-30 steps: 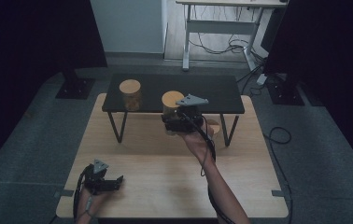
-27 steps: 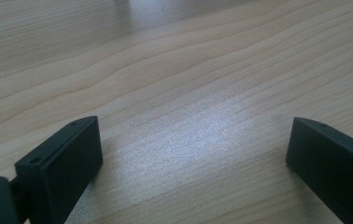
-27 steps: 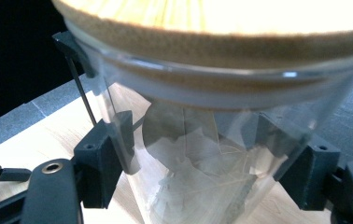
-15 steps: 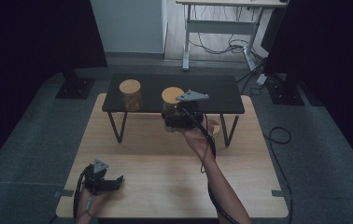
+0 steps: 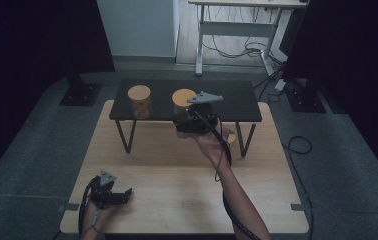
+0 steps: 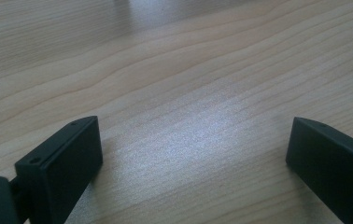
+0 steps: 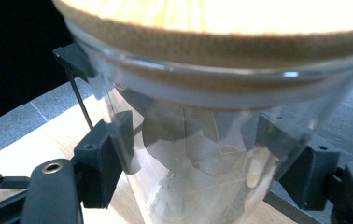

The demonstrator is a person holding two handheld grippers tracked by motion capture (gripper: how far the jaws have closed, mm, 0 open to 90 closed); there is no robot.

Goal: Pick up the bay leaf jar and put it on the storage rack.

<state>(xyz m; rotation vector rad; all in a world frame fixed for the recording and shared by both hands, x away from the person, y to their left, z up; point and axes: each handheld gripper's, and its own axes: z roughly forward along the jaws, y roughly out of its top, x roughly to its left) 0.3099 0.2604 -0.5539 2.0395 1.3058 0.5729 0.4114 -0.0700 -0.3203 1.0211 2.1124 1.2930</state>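
Note:
A glass jar (image 7: 198, 186) with a wooden lid (image 5: 183, 97) and dried leaves inside sits between the jaws of my right gripper (image 7: 195, 149), which press on its sides just below the lid. In the high view this right gripper (image 5: 186, 119) holds the jar at the front edge of the black shelf (image 5: 237, 97); I cannot tell whether the jar rests on it. A second lidded jar (image 5: 139, 100) stands on the shelf's left part. My left gripper (image 5: 123, 195) lies on the wooden table (image 5: 177, 190) at the front left, open, with bare wood between its jaws (image 6: 193, 154).
The shelf stands on thin black legs (image 5: 124, 137) at the far half of the table. Beyond it is grey floor with stand bases (image 5: 79, 92), cables (image 5: 297, 145) and a white desk frame (image 5: 199, 35).
The right gripper and its jar have shifted slightly up and away, toward the shelf top. The left gripper has stayed put.

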